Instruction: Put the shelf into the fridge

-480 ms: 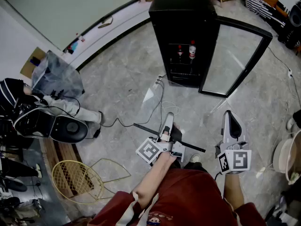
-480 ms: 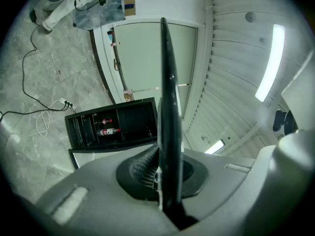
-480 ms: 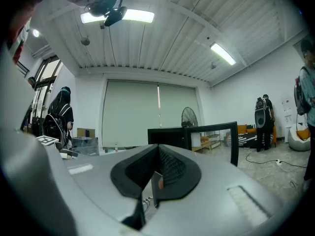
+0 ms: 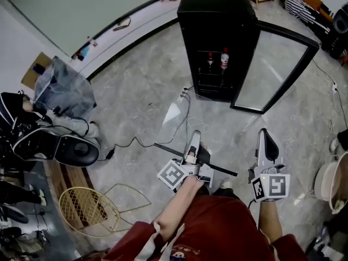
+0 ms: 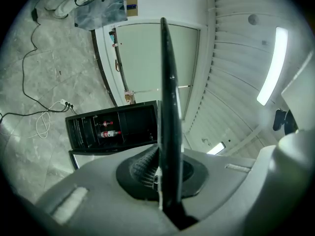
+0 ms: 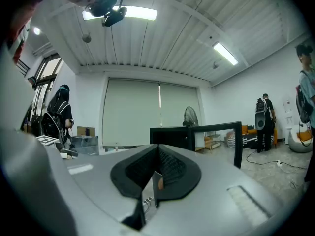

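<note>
The shelf (image 4: pixel 175 116) is a clear glass pane with a black edge bar (image 4: pixel 217 168). It hangs tilted above the floor in front of me. My left gripper (image 4: pixel 194 138) is shut on that bar; in the left gripper view the bar (image 5: pixel 167 107) runs straight up from between the shut jaws (image 5: pixel 165 173). The black fridge (image 4: pixel 217 37) stands ahead with its glass door (image 4: pixel 277 69) swung open to the right and two bottles (image 4: pixel 216 60) inside; it also shows as the fridge (image 5: pixel 118 129). My right gripper (image 4: pixel 265 136) hangs beside the shelf, shut and empty (image 6: pixel 156 168).
A cable (image 4: pixel 136 141) and a power strip (image 4: pixel 182 94) lie on the floor between me and the fridge. At the left a seated person (image 4: pixel 54 126) has gear around them, with a yellow wire basket (image 4: pixel 87 208) nearby. A white round thing (image 4: pixel 331 181) is at the right edge.
Almost nothing differs: the head view has shifted slightly, so the fridge sits a little further right. Both grippers and the shelf stay where they were.
</note>
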A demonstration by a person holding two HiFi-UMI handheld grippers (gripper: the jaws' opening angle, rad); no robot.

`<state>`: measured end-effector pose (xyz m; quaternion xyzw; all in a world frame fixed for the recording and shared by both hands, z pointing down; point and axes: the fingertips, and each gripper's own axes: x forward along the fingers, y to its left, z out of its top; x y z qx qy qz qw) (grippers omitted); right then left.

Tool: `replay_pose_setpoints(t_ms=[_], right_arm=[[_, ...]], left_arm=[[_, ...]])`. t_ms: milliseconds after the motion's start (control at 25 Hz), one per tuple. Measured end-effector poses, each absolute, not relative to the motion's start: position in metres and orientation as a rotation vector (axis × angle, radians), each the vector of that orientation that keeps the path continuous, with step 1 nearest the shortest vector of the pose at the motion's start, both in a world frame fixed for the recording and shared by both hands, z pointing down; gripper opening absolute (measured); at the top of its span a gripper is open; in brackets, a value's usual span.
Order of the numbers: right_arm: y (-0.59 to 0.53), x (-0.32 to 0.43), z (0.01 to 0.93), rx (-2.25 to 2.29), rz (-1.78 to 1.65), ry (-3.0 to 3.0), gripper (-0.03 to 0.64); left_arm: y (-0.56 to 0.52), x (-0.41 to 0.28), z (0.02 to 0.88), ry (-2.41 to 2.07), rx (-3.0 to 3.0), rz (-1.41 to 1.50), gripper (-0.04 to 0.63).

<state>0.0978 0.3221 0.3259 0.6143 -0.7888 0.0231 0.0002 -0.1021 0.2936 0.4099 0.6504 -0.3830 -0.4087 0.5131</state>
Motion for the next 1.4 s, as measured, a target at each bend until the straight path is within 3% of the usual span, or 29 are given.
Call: replay_pose_setpoints(t_ms=[840, 1400], right_arm=[[0.285, -0.014, 0.337, 1.903, 0.042, -2.48, 0.0], [0.223, 0.025, 0.359, 1.928, 0.128, -2.467, 0.0]], left_arm=[[0.258, -0.205, 0.425, -0.917, 1.543, -0.989, 0.005], [0.195, -0.174, 0.441, -0.932, 1.533, -0.949, 0.005]])
